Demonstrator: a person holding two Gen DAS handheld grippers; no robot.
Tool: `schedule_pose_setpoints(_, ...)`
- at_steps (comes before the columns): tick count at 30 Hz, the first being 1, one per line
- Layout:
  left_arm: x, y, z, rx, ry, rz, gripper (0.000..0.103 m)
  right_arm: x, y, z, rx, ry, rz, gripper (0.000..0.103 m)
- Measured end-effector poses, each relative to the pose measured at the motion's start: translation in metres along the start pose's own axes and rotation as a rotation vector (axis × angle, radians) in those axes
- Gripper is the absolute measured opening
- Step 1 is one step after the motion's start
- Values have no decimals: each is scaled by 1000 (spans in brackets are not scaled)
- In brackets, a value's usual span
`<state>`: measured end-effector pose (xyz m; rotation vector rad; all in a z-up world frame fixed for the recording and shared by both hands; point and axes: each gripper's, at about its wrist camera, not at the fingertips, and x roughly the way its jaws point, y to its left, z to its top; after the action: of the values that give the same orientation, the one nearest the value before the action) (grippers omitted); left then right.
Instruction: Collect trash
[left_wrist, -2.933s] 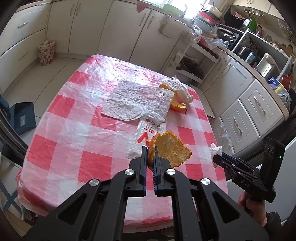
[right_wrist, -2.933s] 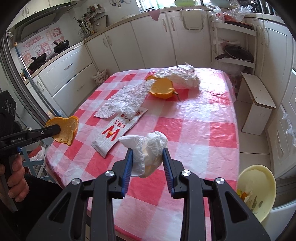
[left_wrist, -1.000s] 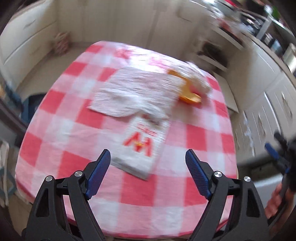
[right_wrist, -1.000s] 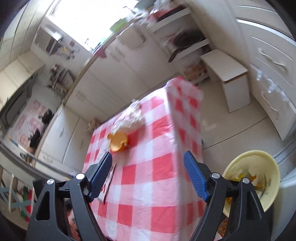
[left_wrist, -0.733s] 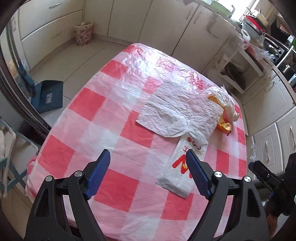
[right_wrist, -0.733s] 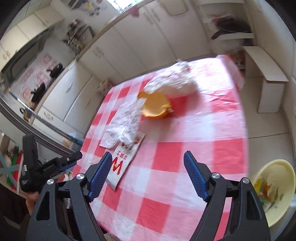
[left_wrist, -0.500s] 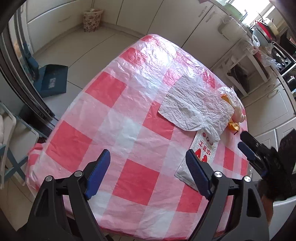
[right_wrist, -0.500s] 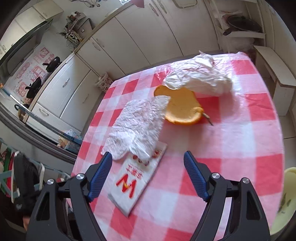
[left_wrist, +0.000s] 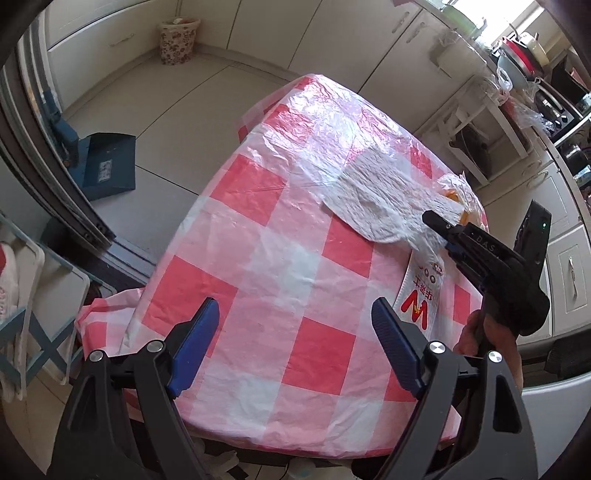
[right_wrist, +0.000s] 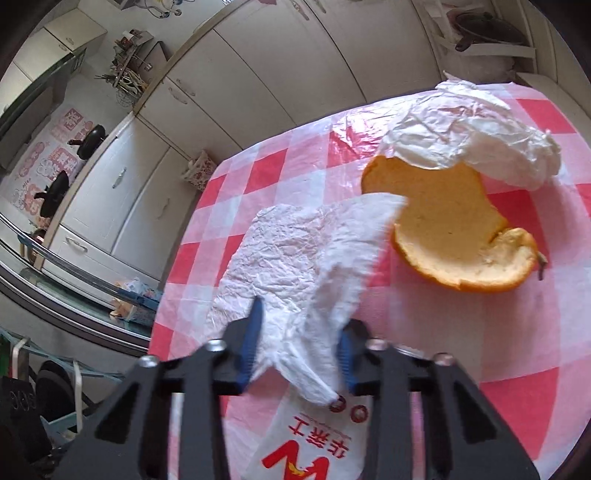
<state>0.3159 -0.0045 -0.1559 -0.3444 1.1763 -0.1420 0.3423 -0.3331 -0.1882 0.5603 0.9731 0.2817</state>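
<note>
The crinkly white tissue sheet (right_wrist: 295, 254) lies flat-ish on the glossy red-checked tablecloth (right_wrist: 517, 332), its near corner bunched between the right gripper (right_wrist: 297, 339) as the jaws close on it. Only the right view shows the curled orange peel (right_wrist: 454, 236) clearly. The left gripper (left_wrist: 295, 339) hangs wide open, empty.

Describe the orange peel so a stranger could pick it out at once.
Start at the checked table. Past the flat crumpled tissue, a white wad overlaps the far edge of the peel. It is the only orange thing: a curled, cup-like rind, pale inside.
</note>
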Motion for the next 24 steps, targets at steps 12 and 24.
schedule_pose_setpoints(12,18,-44,-17,161,43,43,81,-95,30,1,-100,-147,288,7)
schedule_pose_setpoints(24,9,-27,-19,109,3,80,81,-23,56,-22,-295,34,-8,85)
